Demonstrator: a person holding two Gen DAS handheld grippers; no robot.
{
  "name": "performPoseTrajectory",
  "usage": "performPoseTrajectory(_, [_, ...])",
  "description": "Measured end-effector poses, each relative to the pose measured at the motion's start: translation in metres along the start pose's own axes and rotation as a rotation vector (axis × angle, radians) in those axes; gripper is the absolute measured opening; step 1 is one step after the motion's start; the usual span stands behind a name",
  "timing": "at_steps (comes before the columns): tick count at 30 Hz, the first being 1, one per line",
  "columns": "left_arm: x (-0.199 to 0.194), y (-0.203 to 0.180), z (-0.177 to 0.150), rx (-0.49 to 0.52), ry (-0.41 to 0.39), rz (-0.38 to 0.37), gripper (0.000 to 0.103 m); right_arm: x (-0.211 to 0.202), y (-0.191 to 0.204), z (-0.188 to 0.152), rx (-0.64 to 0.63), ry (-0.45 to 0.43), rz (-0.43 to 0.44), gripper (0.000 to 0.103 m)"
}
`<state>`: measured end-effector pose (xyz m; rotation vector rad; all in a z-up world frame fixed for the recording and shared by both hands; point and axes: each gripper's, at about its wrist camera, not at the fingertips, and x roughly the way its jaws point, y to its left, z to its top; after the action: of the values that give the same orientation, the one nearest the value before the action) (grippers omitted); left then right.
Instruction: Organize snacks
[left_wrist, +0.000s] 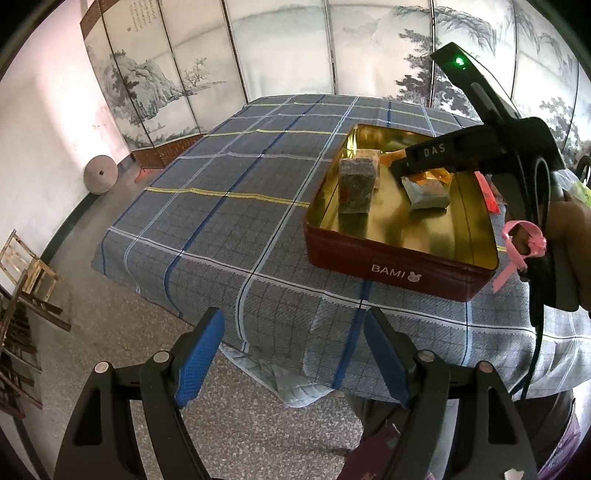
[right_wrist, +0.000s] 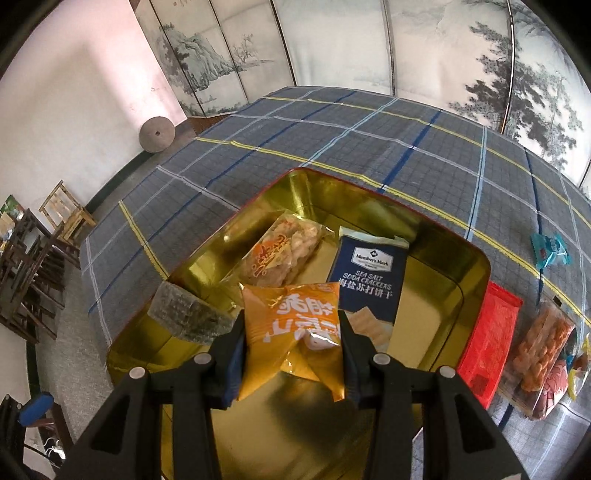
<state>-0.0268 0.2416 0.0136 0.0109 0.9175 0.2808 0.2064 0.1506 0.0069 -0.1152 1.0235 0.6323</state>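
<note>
A red tin (left_wrist: 388, 266) with a gold inside (right_wrist: 436, 295) stands on the checked tablecloth. In it lie a dark green-grey block (right_wrist: 188, 314), a clear pack of pale snacks (right_wrist: 284, 247) and a blue soda cracker pack (right_wrist: 369, 277). My right gripper (right_wrist: 291, 347) is shut on an orange snack packet (right_wrist: 295, 332) and holds it above the tin's near part. It also shows in the left wrist view (left_wrist: 406, 168), over the tin. My left gripper (left_wrist: 293, 354) is open and empty, off the table's near edge.
To the right of the tin lie a red packet (right_wrist: 491, 343), a clear pack of orange-brown snacks (right_wrist: 543, 354) and a teal packet (right_wrist: 550, 251). A folding screen (left_wrist: 295, 48) stands behind the table. Wooden chairs (right_wrist: 44, 236) and a round stone (left_wrist: 100, 174) are at the left.
</note>
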Motion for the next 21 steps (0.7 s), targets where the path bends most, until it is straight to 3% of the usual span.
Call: performPoseTrajectory(21, [0.012,0.000,-0.005,0.006,0.044,-0.004,0.075,0.011,-0.002,0.000,0.025,0.011,0.011,0.048])
